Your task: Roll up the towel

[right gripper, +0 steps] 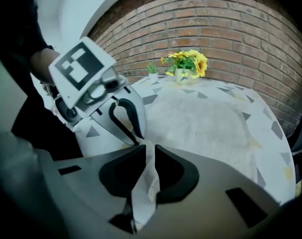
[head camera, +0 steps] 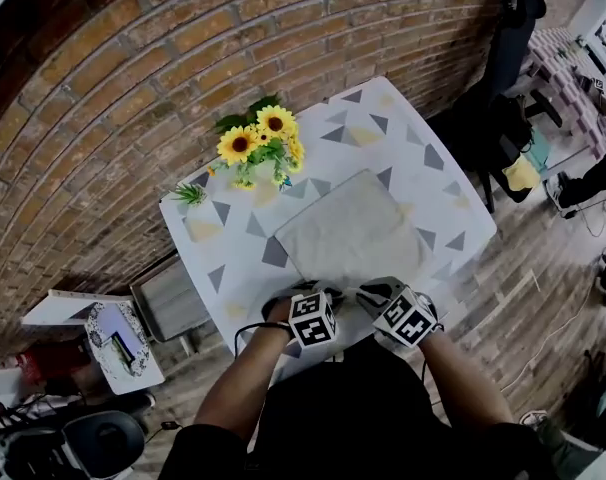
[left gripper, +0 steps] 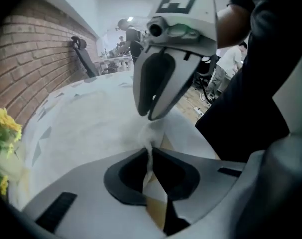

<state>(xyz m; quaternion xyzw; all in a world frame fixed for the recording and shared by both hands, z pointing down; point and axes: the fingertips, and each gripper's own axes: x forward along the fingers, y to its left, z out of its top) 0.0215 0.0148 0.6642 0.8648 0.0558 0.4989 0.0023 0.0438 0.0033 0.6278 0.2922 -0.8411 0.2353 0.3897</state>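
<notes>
Clamping shut on one grey towel (head camera: 348, 230), left tool (left gripper: 150, 153) and right tool (right gripper: 147, 151) at lower centre, one sunflower bunch (head camera: 261, 143) above.

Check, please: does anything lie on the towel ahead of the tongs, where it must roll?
Nothing visible does. The left tongs and the right tongs pinch the near edge of the towel; its surface ahead is bare. The sunflowers stand beyond its far edge.
</notes>
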